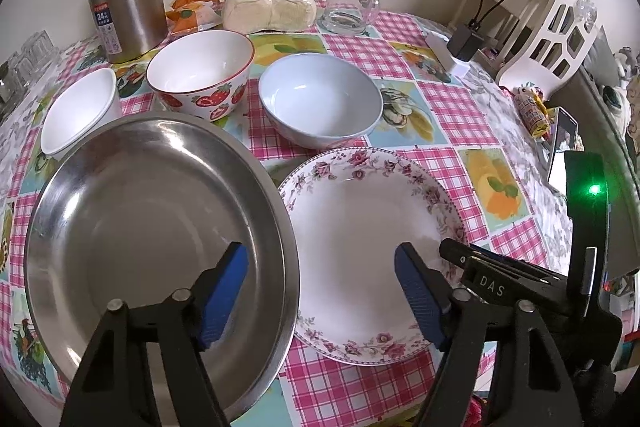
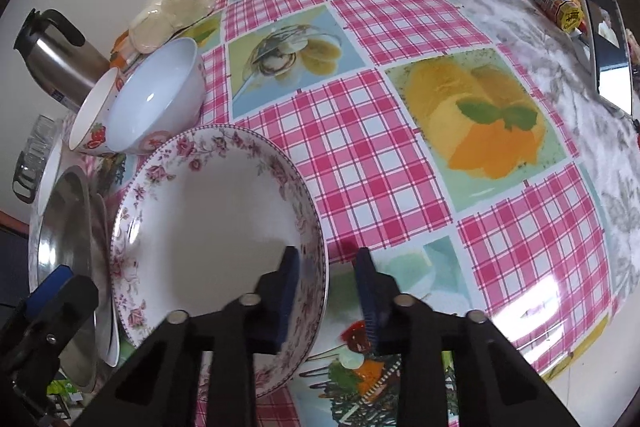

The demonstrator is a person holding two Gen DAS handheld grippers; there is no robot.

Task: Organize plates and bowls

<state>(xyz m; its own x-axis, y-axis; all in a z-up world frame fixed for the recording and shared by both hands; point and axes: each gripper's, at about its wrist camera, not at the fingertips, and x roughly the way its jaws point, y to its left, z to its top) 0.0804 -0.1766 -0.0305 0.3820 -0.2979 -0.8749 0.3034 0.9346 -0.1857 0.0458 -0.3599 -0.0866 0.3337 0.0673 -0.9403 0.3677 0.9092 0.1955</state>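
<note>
Checked tabletop (image 1: pixel 400 39) crowded, nothing stacked: steel plate (image 1: pixel 152 227), floral plate (image 2: pixel 208 227), three bowls apart. Right gripper (image 2: pixel 326 287) jaws pinching floral plate rim; left gripper (image 1: pixel 320 291) jaws spread, empty.

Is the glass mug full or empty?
Empty: the glass mug stands upright on the table, see-through to its base, no liquid visible.
</note>
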